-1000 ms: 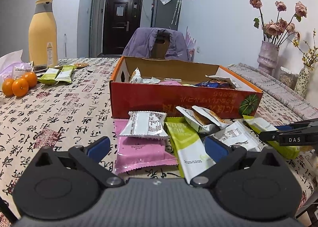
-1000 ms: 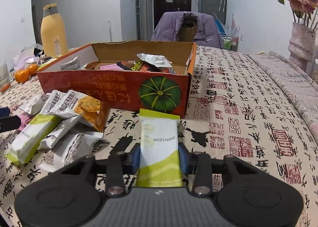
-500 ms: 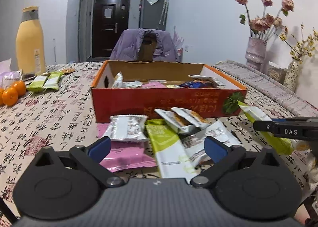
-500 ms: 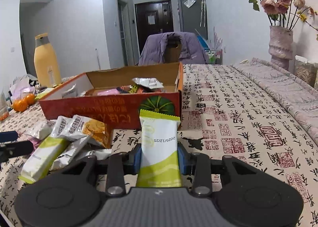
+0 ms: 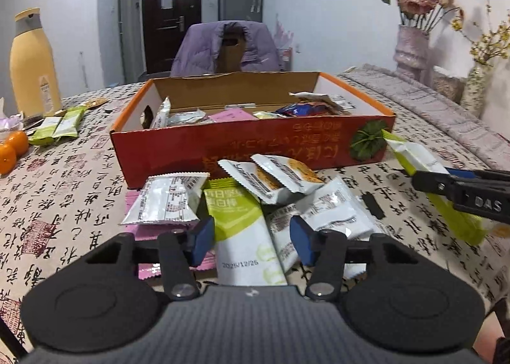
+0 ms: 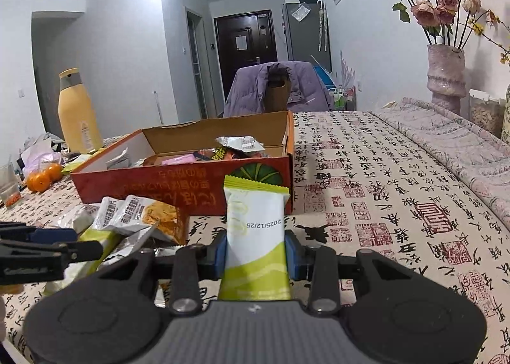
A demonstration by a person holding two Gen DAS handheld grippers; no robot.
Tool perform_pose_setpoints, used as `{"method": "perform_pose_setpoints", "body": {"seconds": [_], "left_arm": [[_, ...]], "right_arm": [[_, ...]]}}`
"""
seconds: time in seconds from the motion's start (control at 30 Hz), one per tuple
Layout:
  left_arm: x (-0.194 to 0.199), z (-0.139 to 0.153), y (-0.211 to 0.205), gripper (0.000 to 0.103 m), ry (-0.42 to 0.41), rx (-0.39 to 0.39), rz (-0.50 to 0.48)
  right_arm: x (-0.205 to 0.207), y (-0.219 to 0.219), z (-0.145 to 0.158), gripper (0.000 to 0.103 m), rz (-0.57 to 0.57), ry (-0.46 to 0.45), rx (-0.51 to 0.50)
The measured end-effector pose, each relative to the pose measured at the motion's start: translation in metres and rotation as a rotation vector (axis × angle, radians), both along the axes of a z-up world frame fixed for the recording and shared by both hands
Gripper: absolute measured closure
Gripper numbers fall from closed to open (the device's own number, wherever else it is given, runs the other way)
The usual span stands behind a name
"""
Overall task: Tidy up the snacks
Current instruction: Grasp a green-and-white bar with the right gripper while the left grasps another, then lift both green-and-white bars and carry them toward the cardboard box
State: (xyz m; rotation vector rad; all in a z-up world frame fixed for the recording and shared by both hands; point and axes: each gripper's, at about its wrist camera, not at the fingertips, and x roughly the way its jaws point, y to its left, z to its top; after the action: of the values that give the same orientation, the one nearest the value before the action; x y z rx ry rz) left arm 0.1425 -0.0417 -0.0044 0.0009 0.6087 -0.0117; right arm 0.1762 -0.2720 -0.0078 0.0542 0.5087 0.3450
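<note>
Snacks (image 5: 271,179) lie by the box's (image 5: 248,153) front wall. Left gripper (image 5: 251,238) has just been closing around 1 green pack (image 5: 242,227); it should squeeze gently. Right gripper (image 6: 255,255) pinches another green pack (image 6: 255,230).

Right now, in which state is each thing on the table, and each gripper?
Box: open on top, snacks inside.
Right gripper: shut on the held packet.
Left gripper: open; jaws have just been closing around the lying packet, not visibly pressing it.
Loose packets: heaped before the box.
Yellow bottle: upright, capped.
</note>
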Motion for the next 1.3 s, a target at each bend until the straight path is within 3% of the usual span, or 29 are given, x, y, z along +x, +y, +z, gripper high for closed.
{"method": "perform_pose_setpoints", "body": {"seconds": [0.33,0.63,0.87,1.3], "left_arm": [[0.016,-0.014,0.002,0.055,0.09,-0.003,0.047],[0.01,-0.015,0.006,0.065,0.064,-0.012,0.051],[-0.006,-0.012,0.009,0.066,0.039,-0.019,0.039],[-0.03,0.024,0.01,0.066,-0.085,-0.042,0.005]], "right_arm": [[-0.002,0.002,-0.004,0.068,0.006,0.008,0.012],[-0.005,0.001,-0.005,0.068,0.005,0.008,0.014],[-0.01,0.004,-0.001,0.068,0.013,-0.005,0.013],[-0.02,0.01,0.017,0.068,0.026,-0.061,0.009]]}}
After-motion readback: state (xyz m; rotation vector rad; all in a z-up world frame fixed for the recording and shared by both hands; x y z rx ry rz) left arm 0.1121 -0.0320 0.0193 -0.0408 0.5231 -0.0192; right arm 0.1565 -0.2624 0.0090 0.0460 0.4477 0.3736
